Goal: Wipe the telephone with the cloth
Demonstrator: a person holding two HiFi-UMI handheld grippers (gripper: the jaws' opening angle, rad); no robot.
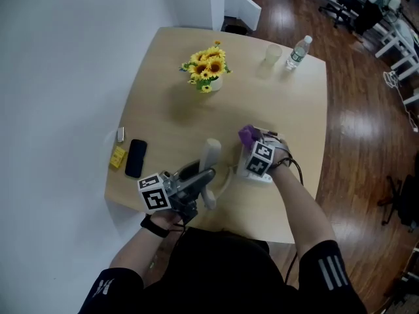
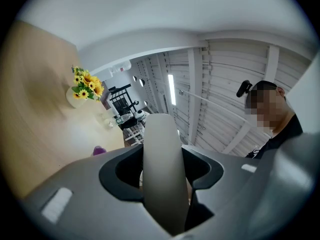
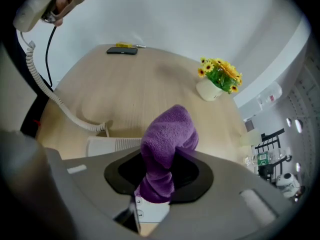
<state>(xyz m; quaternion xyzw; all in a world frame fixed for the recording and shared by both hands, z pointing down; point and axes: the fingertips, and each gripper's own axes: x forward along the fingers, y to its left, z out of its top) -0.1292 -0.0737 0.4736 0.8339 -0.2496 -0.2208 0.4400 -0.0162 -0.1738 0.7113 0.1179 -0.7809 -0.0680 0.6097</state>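
Note:
My left gripper (image 1: 201,175) is shut on the pale grey telephone handset (image 1: 209,165), which it holds lifted above the table's front edge. In the left gripper view the handset (image 2: 162,169) stands up between the jaws of that gripper (image 2: 164,194). A coiled cord (image 1: 226,178) runs from the handset to the white telephone base (image 1: 260,176). My right gripper (image 1: 252,142) is shut on a purple cloth (image 1: 247,135) and sits over the base. In the right gripper view the cloth (image 3: 167,144) bunches up from the gripper (image 3: 162,179), with the base (image 3: 115,145) and its keypad just beneath and the handset (image 3: 50,4) at top left.
A vase of yellow flowers (image 1: 208,69) stands mid-table. A plastic cup (image 1: 273,54) and a water bottle (image 1: 298,51) are at the far right corner. A black smartphone (image 1: 135,157), a yellow item (image 1: 118,157) and a small white object (image 1: 120,134) lie by the left edge.

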